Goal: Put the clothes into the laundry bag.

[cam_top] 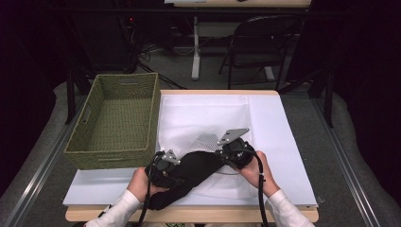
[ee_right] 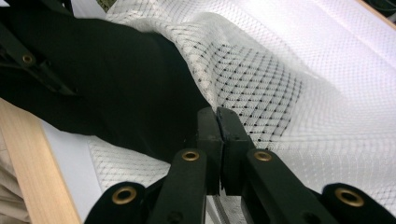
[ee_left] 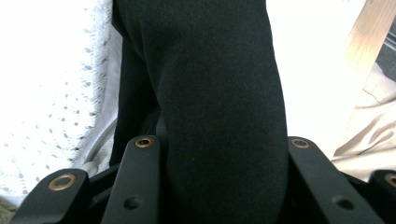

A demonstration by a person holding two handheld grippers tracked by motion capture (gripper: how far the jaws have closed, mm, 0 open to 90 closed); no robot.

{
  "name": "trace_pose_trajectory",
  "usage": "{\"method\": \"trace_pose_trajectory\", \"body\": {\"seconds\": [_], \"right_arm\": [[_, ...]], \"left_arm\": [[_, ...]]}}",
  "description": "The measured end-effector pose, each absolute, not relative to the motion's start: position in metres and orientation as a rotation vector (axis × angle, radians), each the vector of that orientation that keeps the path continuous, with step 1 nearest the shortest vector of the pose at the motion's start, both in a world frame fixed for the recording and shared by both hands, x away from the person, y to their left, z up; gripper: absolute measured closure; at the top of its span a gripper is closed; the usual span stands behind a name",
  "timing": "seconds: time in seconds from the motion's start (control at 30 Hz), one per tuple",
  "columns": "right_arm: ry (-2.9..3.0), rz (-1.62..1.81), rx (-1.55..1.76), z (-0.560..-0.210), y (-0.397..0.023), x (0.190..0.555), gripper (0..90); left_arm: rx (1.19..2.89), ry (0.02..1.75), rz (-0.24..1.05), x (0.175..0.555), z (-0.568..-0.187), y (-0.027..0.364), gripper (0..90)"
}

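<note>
Black garment (cam_top: 191,172): bunched dark cloth lying slantwise at the near edge of the table, its upper end tucked into the mouth of the mesh bag, its lower end reaching the table's front edge.

Mesh bag (cam_top: 203,118): white netting, spread flat on the white sheet, mouth toward the person; the dark cloth shows through the mesh where it has entered.

Left gripper (cam_top: 164,165): at the garment's lower half, jaws drawn in on a thick fold of the black cloth, which fills the gap between them in the left gripper view (ee_left: 219,140).

Right gripper (cam_top: 232,152): at the bag's mouth, jaws pressed together with the mesh edge pinched between them (ee_right: 218,140), lifting the netting over the garment.

White sheet (cam_top: 279,137): covers the table top under the bag.

Basket (cam_top: 116,153): green woven, rectangular, standing just left of the sheet and bag.

Table (cam_top: 189,215): pale wood edge visible at the front.

Chair (cam_top: 257,42): dark folding type, on the floor beyond the table.
</note>
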State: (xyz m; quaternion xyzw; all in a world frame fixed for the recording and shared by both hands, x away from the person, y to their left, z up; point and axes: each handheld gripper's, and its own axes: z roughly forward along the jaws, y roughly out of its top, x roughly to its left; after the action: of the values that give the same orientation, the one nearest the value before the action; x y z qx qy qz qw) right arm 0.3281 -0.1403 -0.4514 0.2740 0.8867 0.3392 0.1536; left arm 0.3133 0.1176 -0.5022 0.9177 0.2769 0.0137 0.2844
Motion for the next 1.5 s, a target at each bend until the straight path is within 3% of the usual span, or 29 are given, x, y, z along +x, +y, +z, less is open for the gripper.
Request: {"method": "trace_pose_trajectory", "body": {"seconds": [0.4,0.47,0.57,0.63,0.67,0.77,1.03,1.23,1.43,1.5], "right_arm": [[2.565,0.977,0.792,-0.454,-0.139,0.329,89.4],[2.57,0.971,0.798,-0.455,-0.14,0.329,89.4],[2.58,0.96,0.803,-0.457,-0.139,0.33,89.3],[2.588,0.953,0.789,-0.457,-0.137,0.33,89.3],[2.588,0.953,0.793,-0.457,-0.137,0.329,89.3],[2.586,0.953,0.779,-0.457,-0.136,0.329,89.4],[2.556,1.012,0.777,-0.449,-0.136,0.326,89.4],[2.543,1.062,0.767,-0.441,-0.137,0.322,89.4],[2.588,0.997,0.8,-0.457,-0.137,0.327,89.4],[2.592,0.996,0.8,-0.459,-0.139,0.329,89.4]], "left_arm": [[2.477,0.728,0.043,0.315,-0.504,0.116,64.2],[2.488,0.722,0.031,0.314,-0.508,0.114,60.1],[2.515,0.722,0.028,0.314,-0.512,0.107,44.1],[2.537,0.716,0.037,0.315,-0.515,0.102,40.5],[2.55,0.698,0.049,0.316,-0.516,0.1,41.9],[2.543,0.692,0.055,0.317,-0.515,0.1,60.7],[2.439,0.765,0.074,0.317,-0.5,0.103,65.0],[2.383,0.805,0.147,0.322,-0.495,0.083,64.4],[2.428,0.783,0.135,0.327,-0.51,0.077,55.9],[2.441,0.771,0.147,0.326,-0.506,0.078,42.1]]}}
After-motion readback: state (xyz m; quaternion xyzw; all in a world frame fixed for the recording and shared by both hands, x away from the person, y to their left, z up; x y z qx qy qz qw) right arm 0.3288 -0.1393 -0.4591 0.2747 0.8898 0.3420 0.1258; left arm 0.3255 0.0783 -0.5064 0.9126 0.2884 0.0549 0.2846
